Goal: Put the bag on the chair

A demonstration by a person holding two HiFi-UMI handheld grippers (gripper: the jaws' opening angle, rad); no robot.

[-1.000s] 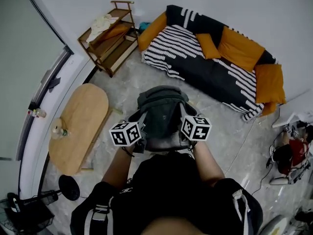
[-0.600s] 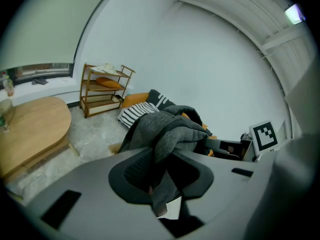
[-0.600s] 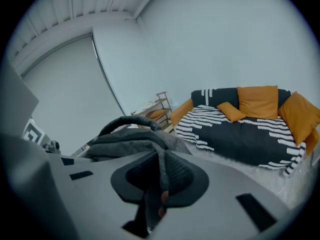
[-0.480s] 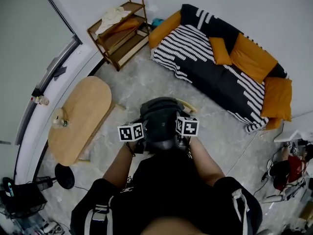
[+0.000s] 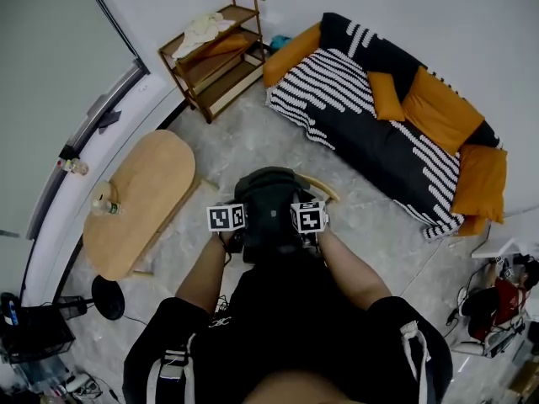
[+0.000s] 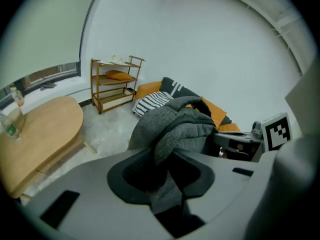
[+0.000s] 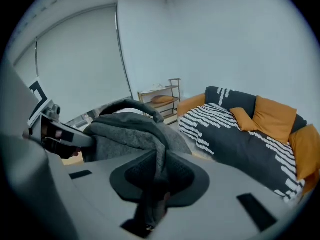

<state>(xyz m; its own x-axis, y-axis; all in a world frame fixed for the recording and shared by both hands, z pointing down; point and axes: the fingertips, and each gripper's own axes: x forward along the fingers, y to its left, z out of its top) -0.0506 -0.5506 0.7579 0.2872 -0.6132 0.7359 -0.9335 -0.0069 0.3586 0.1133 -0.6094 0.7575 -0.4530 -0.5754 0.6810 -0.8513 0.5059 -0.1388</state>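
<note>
Left gripper (image 6: 169,171) and right gripper (image 7: 156,176) easing open on a grey bag (image 5: 269,204) over a wooden chair (image 5: 322,188).

Seen from above, the bag sits at the centre of the frame, just ahead of the person, with the chair's curved wooden rim showing at its right edge. Each gripper has a fold of the bag's grey fabric between its jaws. Both pairs of jaws are opening, though the cloth fills the gap. The step in hand appears to be the release, with the bag seemingly resting on the seat. Next, the jaws need to spread clear of the fabric and draw back without dragging the bag off.
</note>
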